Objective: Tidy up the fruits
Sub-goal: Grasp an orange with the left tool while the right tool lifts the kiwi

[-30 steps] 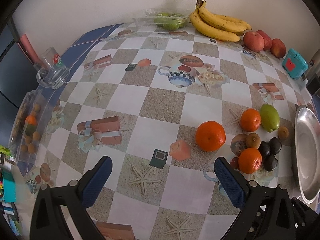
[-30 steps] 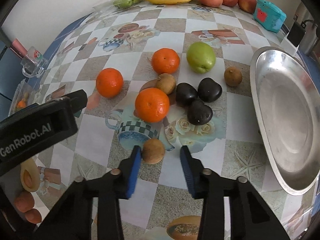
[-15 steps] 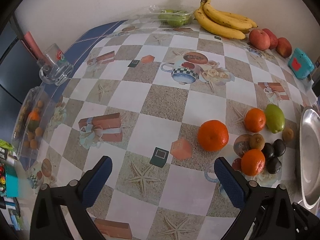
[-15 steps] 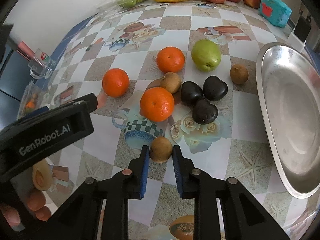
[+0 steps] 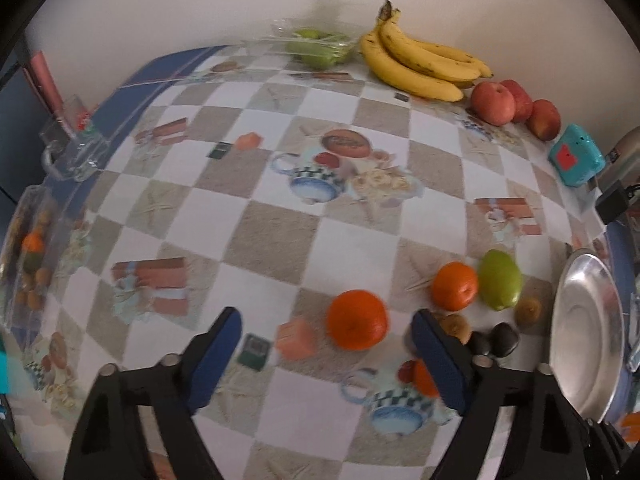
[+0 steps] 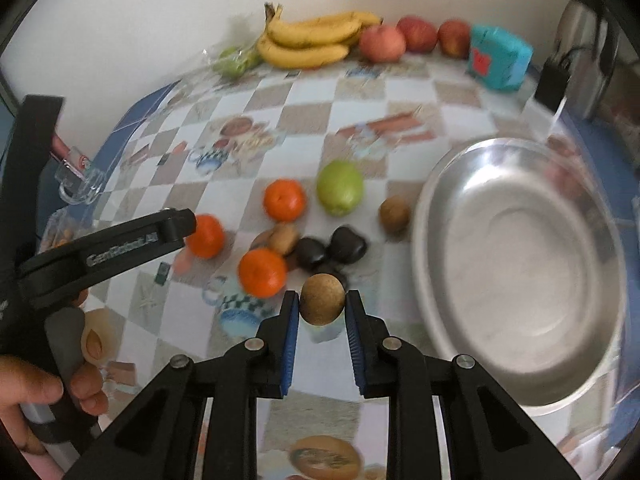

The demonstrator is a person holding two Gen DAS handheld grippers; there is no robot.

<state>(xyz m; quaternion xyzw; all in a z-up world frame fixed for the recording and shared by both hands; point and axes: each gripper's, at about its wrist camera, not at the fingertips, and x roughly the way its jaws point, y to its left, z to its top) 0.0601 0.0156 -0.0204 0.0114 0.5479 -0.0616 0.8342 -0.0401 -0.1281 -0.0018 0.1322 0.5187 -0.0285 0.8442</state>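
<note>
While clamped, brown fruit (image 6: 322, 299) round, axis unclear.

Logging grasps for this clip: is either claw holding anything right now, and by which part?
The right claw grips a small brown fruit across its middle. The left claw is open, holding nothing.

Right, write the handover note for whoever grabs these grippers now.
Right gripper: shut on a small brown fruit, apparently lifted above the table, left of the metal bowl.
Left gripper: open, holding nothing, hovering near one orange.
On the table: three oranges, a green fruit, two more brown fruits, dark fruits in a cluster beside the bowl. Bananas and red apples sit along the wall.
Done: nothing in the bowl yet.
Left: drop the held fruit in the bowl, probably, then clear the cluster.
</note>
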